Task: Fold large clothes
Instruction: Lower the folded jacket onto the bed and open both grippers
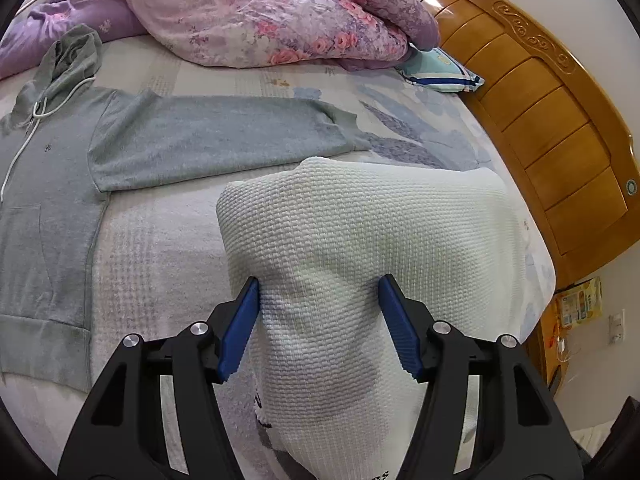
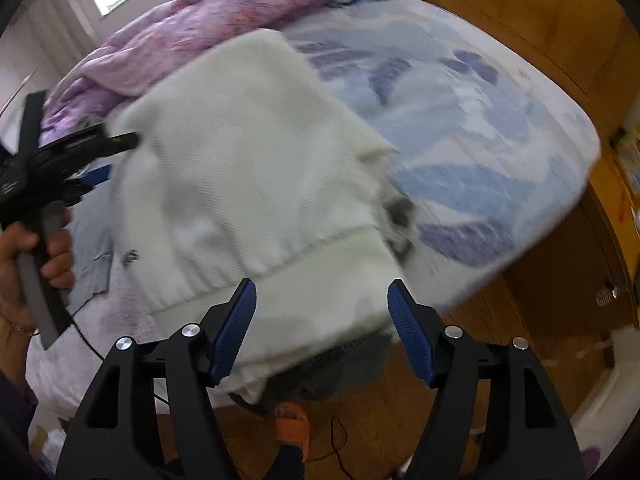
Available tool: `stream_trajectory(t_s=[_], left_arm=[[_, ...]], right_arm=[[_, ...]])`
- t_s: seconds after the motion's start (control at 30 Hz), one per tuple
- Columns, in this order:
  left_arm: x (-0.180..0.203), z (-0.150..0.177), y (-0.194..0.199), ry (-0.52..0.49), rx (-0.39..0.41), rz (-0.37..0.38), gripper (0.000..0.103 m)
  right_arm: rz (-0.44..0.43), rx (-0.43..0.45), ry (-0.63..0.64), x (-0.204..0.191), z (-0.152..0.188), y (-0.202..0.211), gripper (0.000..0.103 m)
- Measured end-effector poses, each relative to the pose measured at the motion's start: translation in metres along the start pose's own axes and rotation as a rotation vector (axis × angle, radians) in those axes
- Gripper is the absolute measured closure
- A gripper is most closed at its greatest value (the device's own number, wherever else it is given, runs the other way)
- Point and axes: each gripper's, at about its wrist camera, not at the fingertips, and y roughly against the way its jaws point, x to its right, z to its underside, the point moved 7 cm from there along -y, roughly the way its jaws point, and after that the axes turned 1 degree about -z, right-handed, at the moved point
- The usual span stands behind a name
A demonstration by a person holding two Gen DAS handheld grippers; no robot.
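We see the left gripper (image 1: 319,326) fingers (image 1: 239,330) spread apart, white knit sweater (image 1: 360,248) bunched between them, not pinched. Right gripper (image 2: 322,330) fingers (image 2: 412,336) also apart, over the sweater's hem at the bed (image 2: 480,128) edge. Sweater lies partly folded on the bed; grey hoodie (image 1: 132,140) flat just beside it, floral quilt (image 1: 260,12) behind.

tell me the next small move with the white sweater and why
Probably close the left gripper on the white sweater: its jaws stand open around a raised bunch of the knit, nothing pinched yet, and the right gripper is open too.
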Motion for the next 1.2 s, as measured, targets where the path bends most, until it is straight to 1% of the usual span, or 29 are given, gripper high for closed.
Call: stream_trajectory(t_s=[0.03, 0.1, 0.17, 0.27, 0.37, 0.5, 0.63, 0.77, 0.83, 0.97, 1.07, 1.1, 1.17, 1.2], left_arm=[[-0.001, 0.000, 0.001, 0.008, 0.001, 0.008, 0.041], [-0.003, 0.003, 0.006, 0.004, 0.003, 0.020, 0.041], [-0.006, 0.008, 0.011, 0.008, 0.006, 0.032, 0.041], [-0.014, 0.018, 0.019, 0.025, -0.006, 0.047, 0.039], [-0.019, 0.027, 0.026, 0.026, -0.010, 0.047, 0.039], [-0.025, 0.045, 0.036, 0.020, -0.023, 0.034, 0.038], [-0.029, 0.064, 0.043, 0.019, -0.043, 0.027, 0.038], [-0.029, 0.083, 0.050, -0.002, -0.062, 0.027, 0.038], [-0.029, 0.091, 0.058, -0.028, -0.057, 0.014, 0.038], [-0.033, 0.100, 0.084, -0.047, -0.027, 0.013, 0.037], [-0.038, 0.102, 0.120, -0.086, 0.020, -0.005, 0.037], [-0.041, 0.103, 0.139, -0.096, 0.046, -0.016, 0.036], [-0.047, 0.104, 0.177, -0.114, 0.098, -0.031, 0.031], [-0.051, 0.104, 0.202, -0.129, 0.130, -0.051, 0.029]], right_arm=[[-0.036, 0.001, 0.000, -0.009, -0.004, -0.010, 0.034], [-0.052, -0.020, 0.020, -0.023, -0.008, -0.027, 0.034], [-0.031, -0.039, 0.069, -0.029, -0.006, -0.056, 0.032], [-0.016, -0.052, 0.078, -0.025, 0.000, -0.086, 0.030], [-0.009, -0.058, 0.067, -0.023, -0.001, -0.091, 0.029], [0.018, -0.067, 0.042, -0.025, -0.003, -0.080, 0.029], [0.047, -0.041, 0.008, -0.031, -0.006, -0.065, 0.029], [0.086, -0.018, 0.010, -0.046, -0.007, -0.056, 0.029], [0.090, -0.010, 0.014, -0.055, -0.006, -0.052, 0.029], [0.088, 0.037, 0.025, -0.085, 0.002, -0.024, 0.029], [0.073, 0.078, 0.032, -0.112, 0.007, 0.005, 0.029], [0.071, 0.090, 0.037, -0.122, 0.010, 0.015, 0.029], [0.054, 0.126, 0.041, -0.150, 0.017, 0.047, 0.029], [0.043, 0.140, 0.042, -0.162, 0.021, 0.059, 0.029]])
